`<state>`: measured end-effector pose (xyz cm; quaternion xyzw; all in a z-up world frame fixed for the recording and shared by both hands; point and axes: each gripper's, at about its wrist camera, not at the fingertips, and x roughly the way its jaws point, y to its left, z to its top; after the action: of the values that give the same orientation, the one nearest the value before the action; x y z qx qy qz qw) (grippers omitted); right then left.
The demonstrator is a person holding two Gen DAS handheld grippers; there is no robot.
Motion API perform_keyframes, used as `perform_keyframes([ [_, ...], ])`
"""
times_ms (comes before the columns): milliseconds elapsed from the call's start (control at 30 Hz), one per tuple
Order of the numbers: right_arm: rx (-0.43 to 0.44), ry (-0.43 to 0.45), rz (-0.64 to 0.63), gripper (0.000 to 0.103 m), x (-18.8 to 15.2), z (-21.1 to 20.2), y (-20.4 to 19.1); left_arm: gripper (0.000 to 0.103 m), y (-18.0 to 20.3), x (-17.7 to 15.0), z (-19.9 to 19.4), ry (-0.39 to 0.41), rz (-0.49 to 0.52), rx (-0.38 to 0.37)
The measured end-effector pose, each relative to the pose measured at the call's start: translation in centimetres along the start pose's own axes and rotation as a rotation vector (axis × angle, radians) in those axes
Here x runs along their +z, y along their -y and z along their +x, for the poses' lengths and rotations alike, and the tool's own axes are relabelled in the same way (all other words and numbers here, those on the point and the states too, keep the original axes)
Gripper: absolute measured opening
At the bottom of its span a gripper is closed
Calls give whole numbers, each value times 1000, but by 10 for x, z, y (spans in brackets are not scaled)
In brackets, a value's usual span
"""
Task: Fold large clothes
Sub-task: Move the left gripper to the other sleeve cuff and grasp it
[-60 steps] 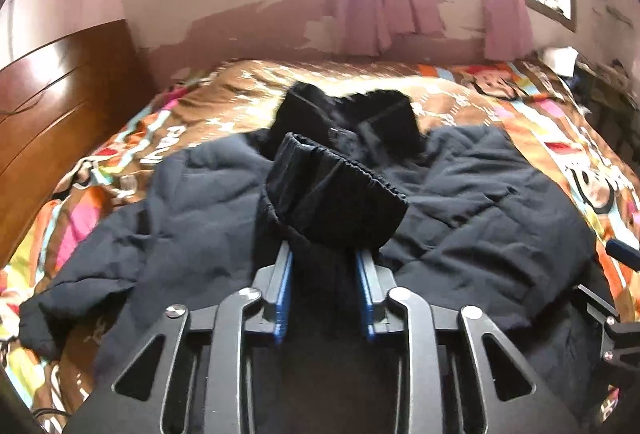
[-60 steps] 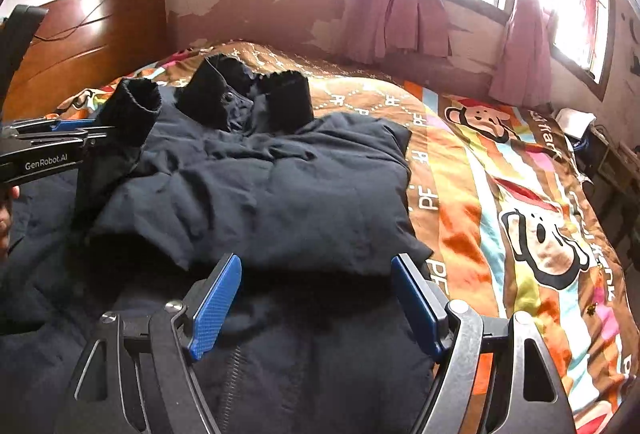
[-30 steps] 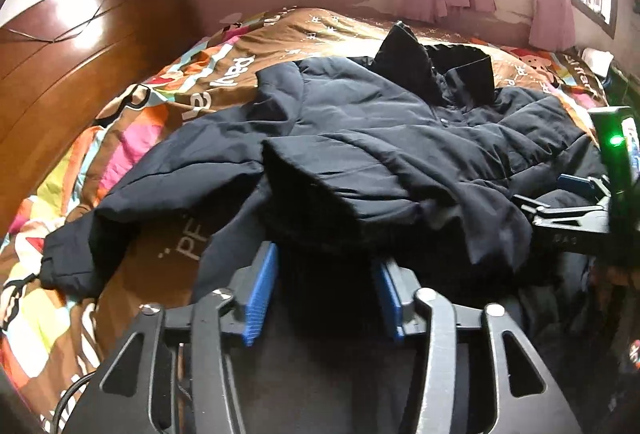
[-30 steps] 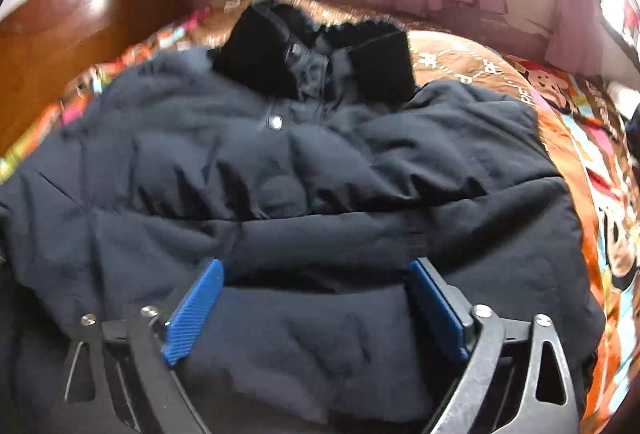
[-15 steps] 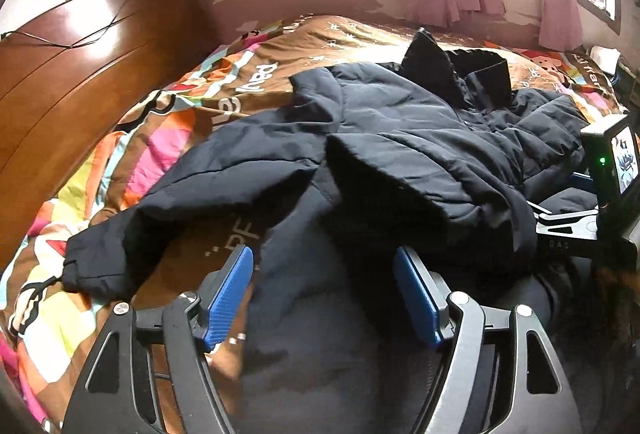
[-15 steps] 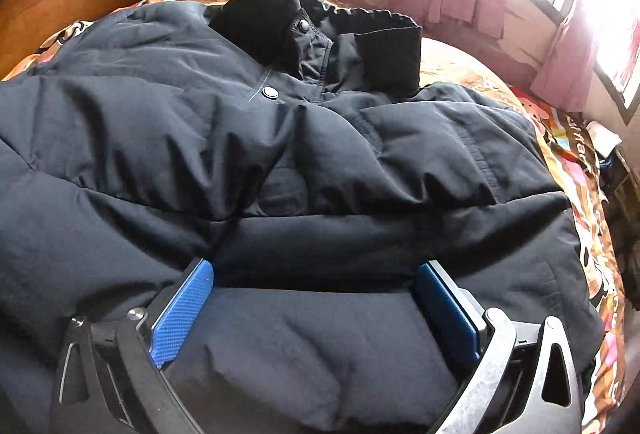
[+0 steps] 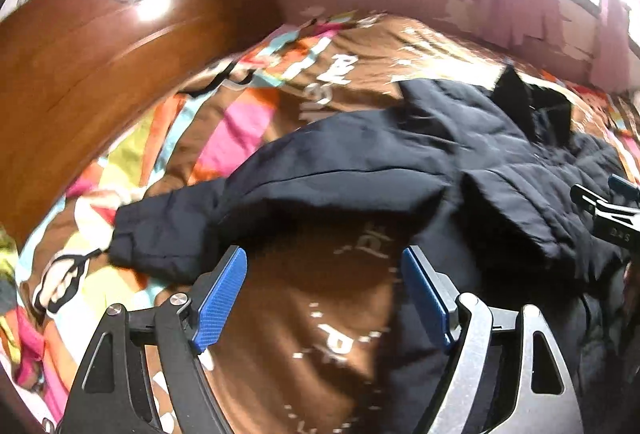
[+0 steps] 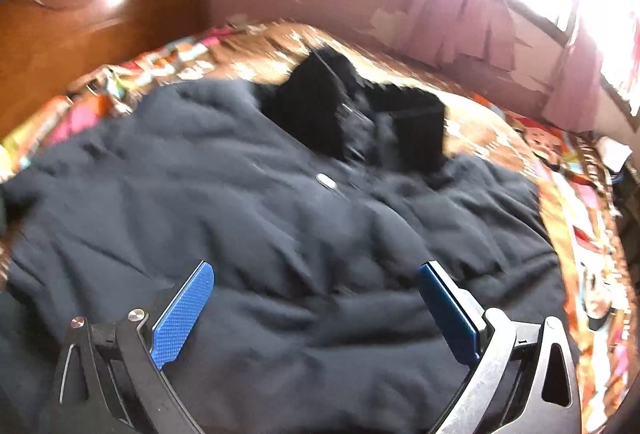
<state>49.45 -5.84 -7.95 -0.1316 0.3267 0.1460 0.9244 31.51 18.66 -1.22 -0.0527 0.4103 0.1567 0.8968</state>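
Observation:
A large dark padded jacket (image 7: 400,161) (image 8: 280,234) lies spread on the bed, its black collar (image 8: 352,121) toward the far wall. One sleeve (image 7: 188,230) stretches out left over the bedspread. My left gripper (image 7: 324,290) hangs above bare bedspread just in front of that sleeve; its jaws are opening and nothing is between them. My right gripper (image 8: 316,298) stands wide open low over the jacket's body, pads apart from the fabric. The right gripper (image 7: 608,209) also shows at the right edge of the left wrist view.
The colourful cartoon bedspread (image 7: 248,113) (image 8: 592,254) covers the bed. A wooden headboard (image 7: 100,45) (image 8: 80,17) rises at the left. Pink curtains (image 8: 480,13) hang at a bright window on the far wall.
My left gripper let go of the jacket fabric, opened and swung left toward the outstretched sleeve. My right gripper opened a little wider and lifted slightly over the jacket.

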Motion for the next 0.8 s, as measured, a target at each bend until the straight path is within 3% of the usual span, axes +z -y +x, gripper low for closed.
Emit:
perform_keyframes([
  [133,98,34,16,103,25,-1,-39,75,-55,4,15,-52,-158,-54],
  [300,169,68,-43,103,48,6,-96,75,-125,0,32,-20,-332,-51],
  [400,160,74,-135,103,57,16,-132,75,-165,-5,43,-9,-452,-51],
  [500,95,80,-233,103,56,30,-159,75,-201,-12,57,-39,-593,-68],
  [600,92,47,-251,103,46,47,-166,75,-225,-25,72,-96,-743,-123],
  [700,149,-19,-179,103,35,71,-156,75,-235,-36,85,-151,-831,-108],
  [800,196,-19,-122,103,32,74,-149,75,-240,-46,97,-200,-894,-79],
])
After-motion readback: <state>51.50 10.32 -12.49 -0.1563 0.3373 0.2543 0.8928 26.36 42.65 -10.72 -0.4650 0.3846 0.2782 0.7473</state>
